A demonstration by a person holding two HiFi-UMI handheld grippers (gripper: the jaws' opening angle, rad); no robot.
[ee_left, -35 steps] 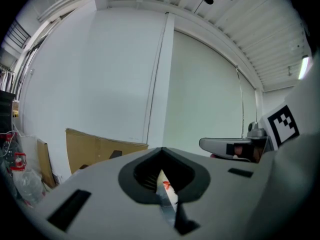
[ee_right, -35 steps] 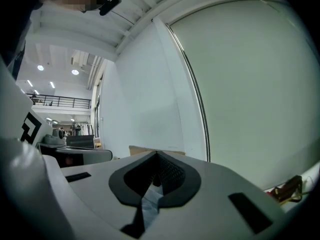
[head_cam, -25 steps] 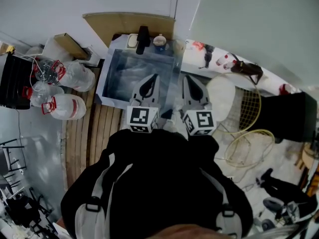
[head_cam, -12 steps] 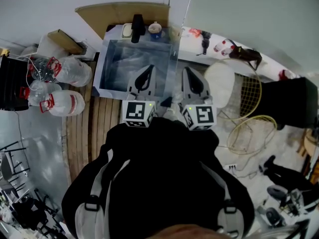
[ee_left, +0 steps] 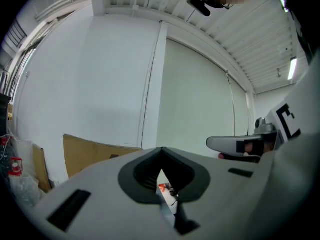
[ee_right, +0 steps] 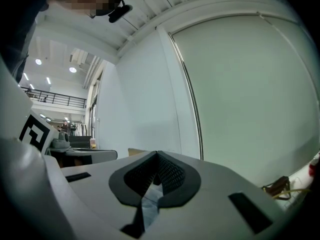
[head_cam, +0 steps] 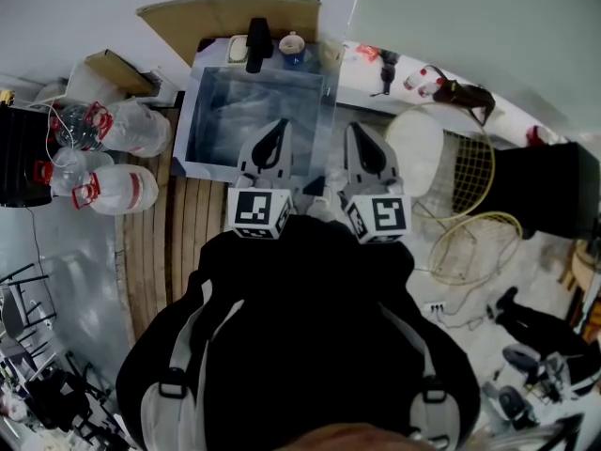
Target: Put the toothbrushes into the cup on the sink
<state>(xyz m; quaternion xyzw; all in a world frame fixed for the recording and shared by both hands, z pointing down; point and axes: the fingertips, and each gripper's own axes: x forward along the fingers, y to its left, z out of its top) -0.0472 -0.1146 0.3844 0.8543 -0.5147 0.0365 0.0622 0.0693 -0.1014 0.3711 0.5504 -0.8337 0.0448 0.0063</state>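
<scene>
The person holds both tools close before the chest, side by side and nearly parallel, each with its marker cube toward the body and its tip pointing away toward the sink point(head_cam: 192, 125). The two gripper views look at the wall and the ceiling, so the tools are tilted upward. The left claw point(head_cam: 281, 134) is over the near edge of the basin; its jaws are pressed together at the tip and nothing is between them. The right claw point(head_cam: 355, 137) is just beside it, over the right near corner of the sink, also with jaws together and empty. The cup point(head_cam: 293, 47) stands on the back rim of the sink, right of the black faucet point(head_cam: 255, 45), well apart from both claws. Small red and dark things point(head_cam: 418, 81) lie on the white tabletop point(head_cam: 362, 92) to the right; I cannot tell if they are toothbrushes
</scene>
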